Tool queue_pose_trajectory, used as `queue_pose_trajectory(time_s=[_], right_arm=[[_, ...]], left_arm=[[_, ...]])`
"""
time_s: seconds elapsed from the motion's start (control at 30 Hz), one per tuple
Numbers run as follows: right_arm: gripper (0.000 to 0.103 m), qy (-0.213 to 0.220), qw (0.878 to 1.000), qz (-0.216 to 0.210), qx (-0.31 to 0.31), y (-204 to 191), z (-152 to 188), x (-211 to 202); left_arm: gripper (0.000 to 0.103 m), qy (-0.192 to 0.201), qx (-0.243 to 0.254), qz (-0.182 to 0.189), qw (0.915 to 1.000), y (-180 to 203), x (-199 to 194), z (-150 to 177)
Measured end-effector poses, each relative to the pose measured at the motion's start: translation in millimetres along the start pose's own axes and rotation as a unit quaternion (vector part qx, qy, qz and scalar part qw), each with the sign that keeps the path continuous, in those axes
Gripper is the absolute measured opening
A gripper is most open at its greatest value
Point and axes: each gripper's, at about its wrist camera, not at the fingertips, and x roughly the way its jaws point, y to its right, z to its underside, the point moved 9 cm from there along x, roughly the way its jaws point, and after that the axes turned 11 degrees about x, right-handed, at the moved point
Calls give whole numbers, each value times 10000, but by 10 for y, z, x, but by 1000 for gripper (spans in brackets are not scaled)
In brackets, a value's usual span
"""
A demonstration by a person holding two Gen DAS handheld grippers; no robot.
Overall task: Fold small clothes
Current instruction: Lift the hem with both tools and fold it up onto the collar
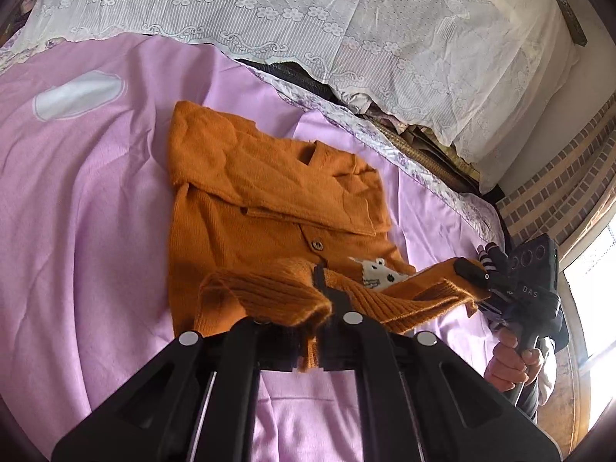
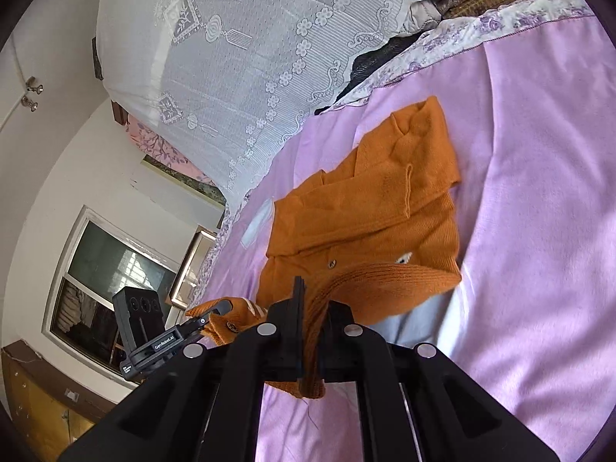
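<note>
Both grippers, left (image 1: pixel 321 304) and right (image 2: pixel 313 331), pinch the orange cardigan's (image 1: pixel 269 192) ribbed hem; the rest lies ahead on a pink bedsheet (image 1: pixel 84 200), lace-covered pillows (image 1: pixel 346 19) beyond.

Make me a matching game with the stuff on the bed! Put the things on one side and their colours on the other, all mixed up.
Things:
1. cardigan
2. bed sheet
3. lace cover
4. left gripper

Colours:
A. white
B. black
C. orange
D. pink-purple

Pairs: 1-C, 2-D, 3-A, 4-B. Bonus: the left gripper and the right gripper each pinch the cardigan's ribbed hem.
</note>
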Motion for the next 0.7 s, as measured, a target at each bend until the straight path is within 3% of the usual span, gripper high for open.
queue_pose_trajectory(time_s=[0.37, 0.7], right_arm=[[6, 312, 9994, -99, 76, -63, -628, 363], [6, 351, 9988, -90, 323, 89, -1262, 881]], left_arm=[[5, 74, 114, -293, 9995, -229, 302, -616], [5, 95, -256, -351, 9990, -681, 806, -1057]])
